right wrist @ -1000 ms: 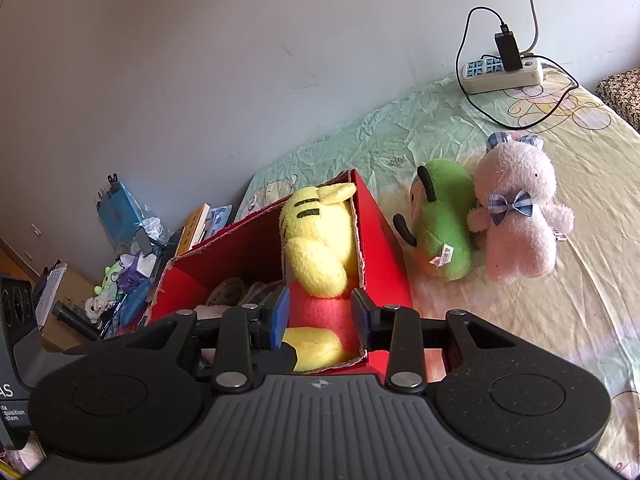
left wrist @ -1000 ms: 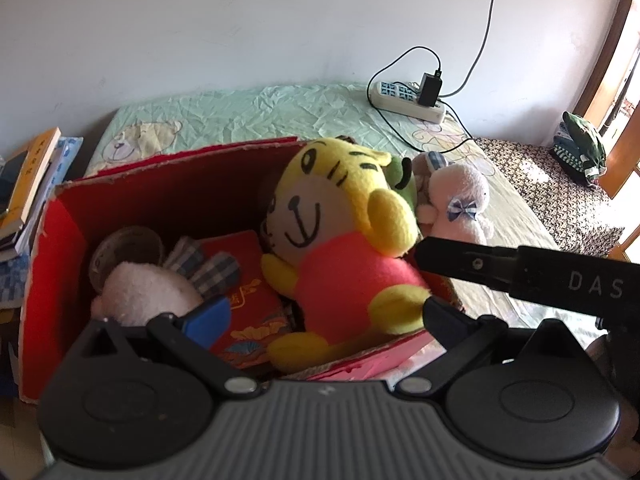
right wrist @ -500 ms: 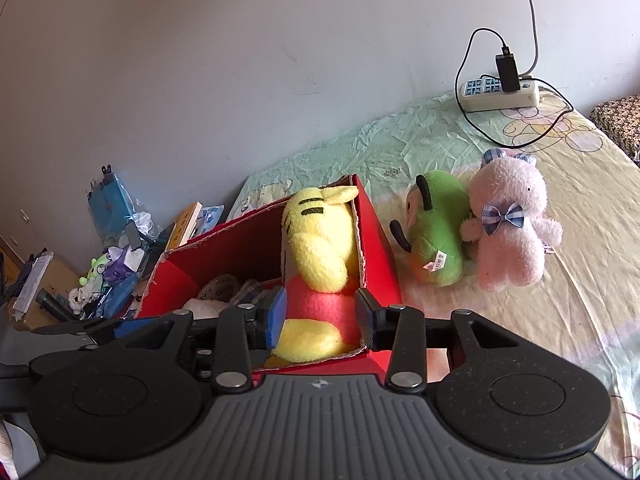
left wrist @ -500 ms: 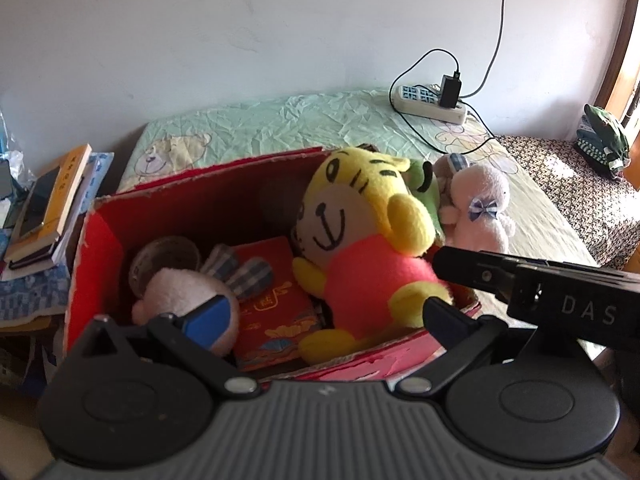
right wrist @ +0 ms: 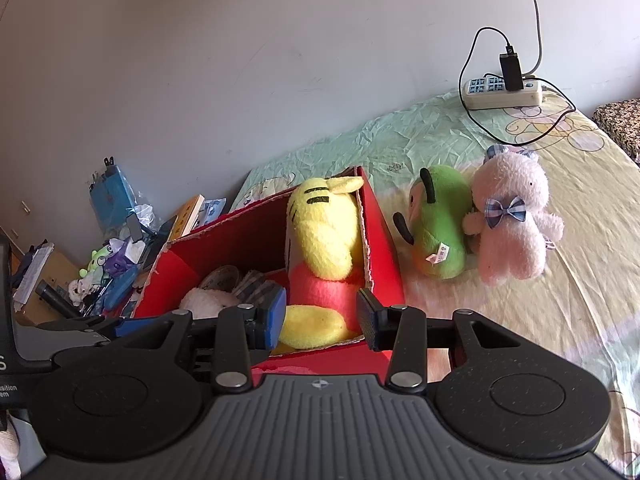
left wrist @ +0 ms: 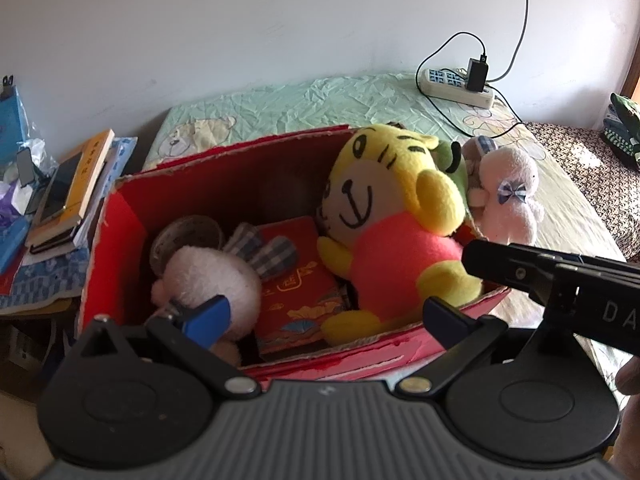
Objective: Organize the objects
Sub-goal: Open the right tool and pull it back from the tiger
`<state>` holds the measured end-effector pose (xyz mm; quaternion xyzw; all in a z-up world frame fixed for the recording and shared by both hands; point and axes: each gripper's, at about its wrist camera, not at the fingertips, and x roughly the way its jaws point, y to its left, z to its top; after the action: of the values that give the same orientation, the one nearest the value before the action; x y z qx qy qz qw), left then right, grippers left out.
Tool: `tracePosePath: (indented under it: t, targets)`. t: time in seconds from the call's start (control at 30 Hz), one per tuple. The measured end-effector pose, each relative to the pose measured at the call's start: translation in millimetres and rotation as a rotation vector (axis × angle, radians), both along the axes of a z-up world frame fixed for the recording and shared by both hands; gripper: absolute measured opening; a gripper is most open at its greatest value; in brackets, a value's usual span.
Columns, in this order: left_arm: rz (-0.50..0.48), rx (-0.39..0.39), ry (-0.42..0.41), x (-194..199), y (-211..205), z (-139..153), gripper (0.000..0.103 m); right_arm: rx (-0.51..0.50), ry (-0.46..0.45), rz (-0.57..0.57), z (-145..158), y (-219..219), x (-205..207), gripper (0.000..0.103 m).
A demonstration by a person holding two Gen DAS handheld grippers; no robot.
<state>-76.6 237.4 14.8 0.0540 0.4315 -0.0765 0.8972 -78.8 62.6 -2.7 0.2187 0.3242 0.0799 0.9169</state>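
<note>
left wrist view: the left gripper [left wrist: 324, 318] hangs spread and empty over the red cardboard box [left wrist: 120, 216], which holds a yellow tiger plush in a red shirt [left wrist: 388, 216], a pale pink plush [left wrist: 208, 276] and a red packet [left wrist: 304, 280].

right wrist view: the right gripper [right wrist: 322, 316], jaws parted and empty, is nearer the green plush [right wrist: 440, 224] and pink bow-tied plush [right wrist: 514, 216], which stand upright, touching, on the bed [right wrist: 560, 320] to its right, outside the box.

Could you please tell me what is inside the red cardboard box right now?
The red cardboard box holds a yellow tiger plush, a pink plush with checked ears, a red packet and a round container. The toys hide whatever lies beneath them.
</note>
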Motion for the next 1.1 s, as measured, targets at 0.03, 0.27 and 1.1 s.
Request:
tracePosePath:
  t: [0.03,0.27,1.1]
  targets:
    - [0.004,0.004,0.0,-0.6,-0.6,0.0,0.102,0.0,0.0,0.003,0.0,-0.4,-0.4,0.043]
    - [0.031,0.022,-0.004,-3.0,-7.4,1.2,0.102,0.003,-0.004,0.028,1.3,-5.4,-1.9,0.043]
    - [0.16,0.114,-0.019,-3.8,-47.6,8.4,0.102,0.058,0.002,0.166,0.3,-43.3,12.5,0.043]
